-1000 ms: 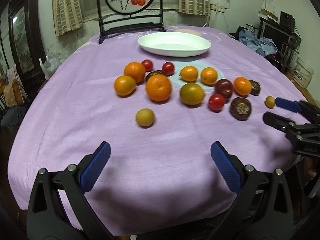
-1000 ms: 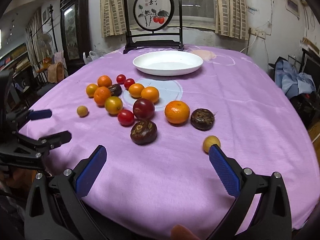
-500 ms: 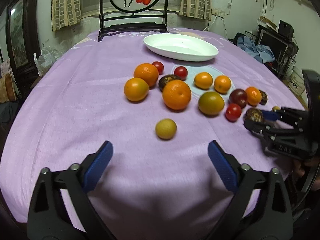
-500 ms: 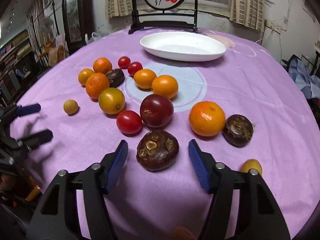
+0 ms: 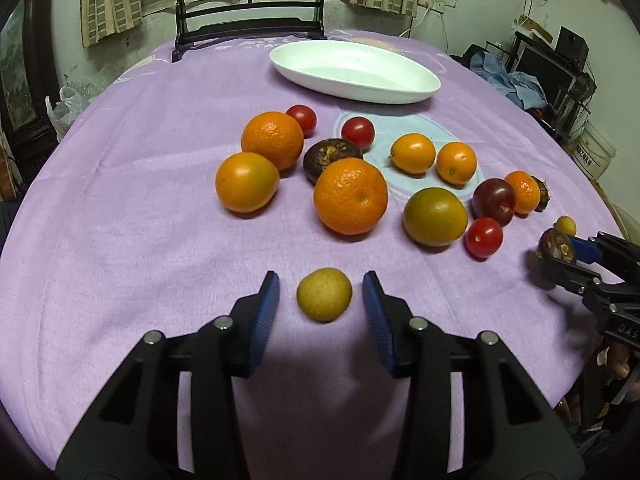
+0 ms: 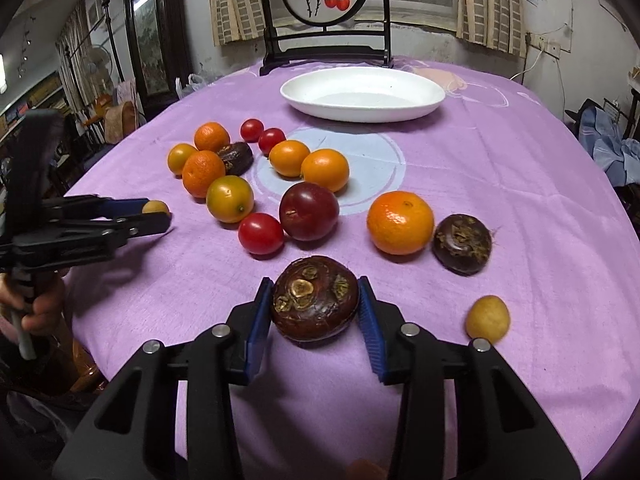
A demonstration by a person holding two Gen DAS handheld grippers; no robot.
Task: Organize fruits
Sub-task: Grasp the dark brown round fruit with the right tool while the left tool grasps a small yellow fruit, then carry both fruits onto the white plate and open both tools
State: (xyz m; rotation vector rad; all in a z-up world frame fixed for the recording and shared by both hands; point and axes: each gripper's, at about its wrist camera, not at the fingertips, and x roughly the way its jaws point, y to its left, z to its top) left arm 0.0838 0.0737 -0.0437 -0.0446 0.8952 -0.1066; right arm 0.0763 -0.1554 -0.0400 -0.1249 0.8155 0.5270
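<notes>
Matt purple cloth point(image 5: 120, 240); glossy white dish point(image 6: 362, 96); ribbed blue tong pads point(image 6: 258, 320).

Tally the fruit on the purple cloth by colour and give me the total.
orange fruit: 7
red tomato: 3
dark red fruit: 1
dark brown fruit: 3
small yellow fruit: 2
Total: 16

Your small yellow fruit point(image 5: 324, 294) lies low in the left wrist frame, between the blue pads without touching them. Your dark brown water chestnut point(image 6: 315, 301) sits low centre in the right wrist frame, its scarred top facing up, both pads against its sides. The white oval dish point(image 6: 362, 94) rests empty at upper centre.
</notes>
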